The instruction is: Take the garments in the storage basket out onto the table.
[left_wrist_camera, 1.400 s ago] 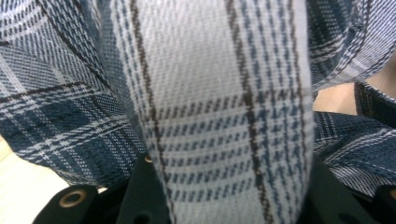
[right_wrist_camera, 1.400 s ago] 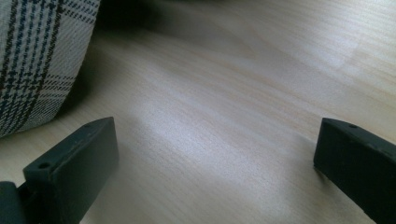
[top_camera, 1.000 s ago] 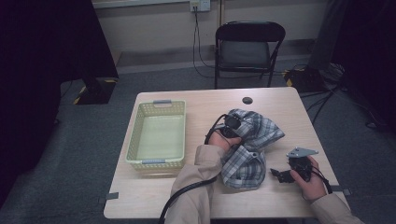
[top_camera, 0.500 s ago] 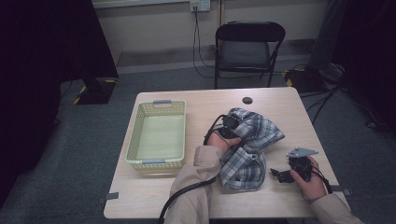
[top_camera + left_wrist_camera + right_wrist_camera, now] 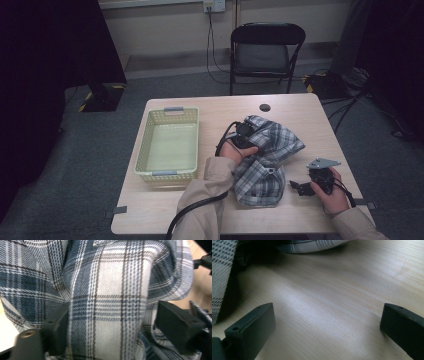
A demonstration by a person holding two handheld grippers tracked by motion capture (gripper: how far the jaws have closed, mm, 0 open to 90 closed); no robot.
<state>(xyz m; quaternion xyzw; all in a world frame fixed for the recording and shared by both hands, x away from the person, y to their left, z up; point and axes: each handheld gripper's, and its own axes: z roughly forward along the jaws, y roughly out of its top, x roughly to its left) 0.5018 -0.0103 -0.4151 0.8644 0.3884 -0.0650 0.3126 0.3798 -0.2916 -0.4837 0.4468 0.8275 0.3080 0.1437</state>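
A soft woven plaid shirt [image 5: 265, 160], blue, white and grey, lies crumpled on the pale wood-grain table [image 5: 300, 220] right of the perforated plastic basket [image 5: 167, 145]. Left gripper [image 5: 110, 332]: jaws have just been opening, fabric bulging between them. Right gripper [image 5: 327, 327]: wide, over bare tabletop.

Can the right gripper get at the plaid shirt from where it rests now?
Probably yes: the right gripper sits open on the table beside the plaid shirt, with bare wood between them and nothing in the way.
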